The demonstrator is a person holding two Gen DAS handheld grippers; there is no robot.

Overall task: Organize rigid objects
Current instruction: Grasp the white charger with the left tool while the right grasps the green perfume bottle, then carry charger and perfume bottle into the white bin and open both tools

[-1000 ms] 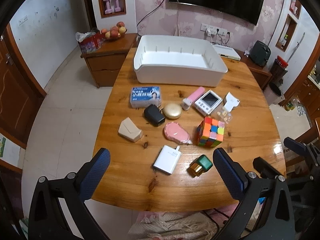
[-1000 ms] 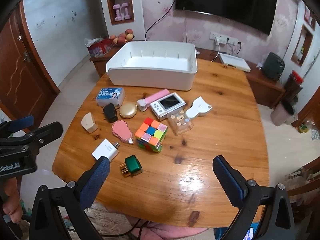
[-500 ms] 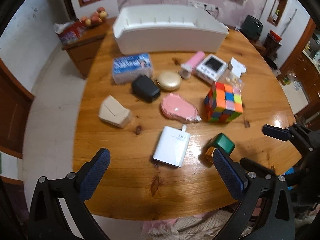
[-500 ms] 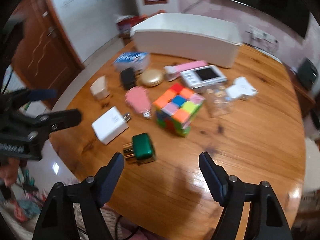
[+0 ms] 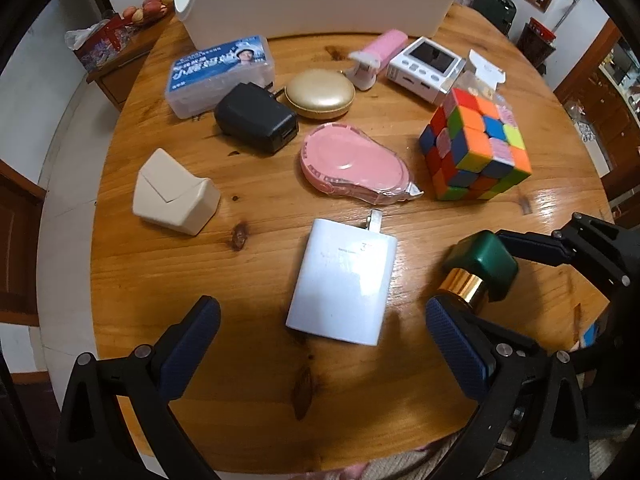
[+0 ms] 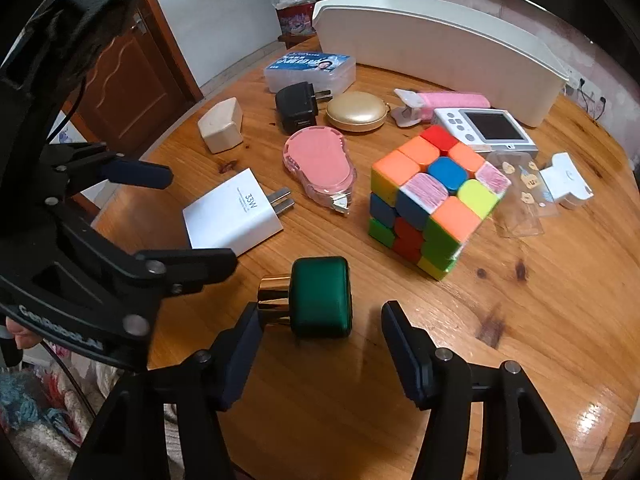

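As viewed from both wrist cameras, found the left gripper (image 5: 320, 312) held low over the near edge of the tabletop (image 5: 200, 264), tilted down. Recorded its fingers (image 5: 192, 340) as spread wide, gripping nothing, with the white charger (image 5: 344, 280) lying flat between and just ahead of them.

Found the right gripper (image 6: 322, 312) likewise low and angled down, coming in from the right side. Recorded its fingers (image 6: 404, 352) as parted at a moderate gap, bracketing the green bottle (image 6: 320, 296). Noted the bottle lying on its side near the front of the tabletop, gold collar pointing left, just beside the left-hand finger; cannot tell whether touching. No closure on it confirmed.

Located behind these: Rubik's cube (image 5: 476, 140), pink correction tape (image 5: 352, 164), black charger (image 5: 256, 120), gold compact (image 5: 320, 94), beige block (image 5: 172, 192), blue-labelled box (image 5: 220, 68), pink clip (image 5: 380, 52) and white screen device (image 5: 428, 66). Located the white bin (image 5: 312, 0) at the far edge.

Compared with one second ago: both grippers brought markedly lower and nearer the objects. Right gripper gap reduced from wide and shifted from bare wood onto the green bottle. Left gripper gap unchanged. All objects in the same places.
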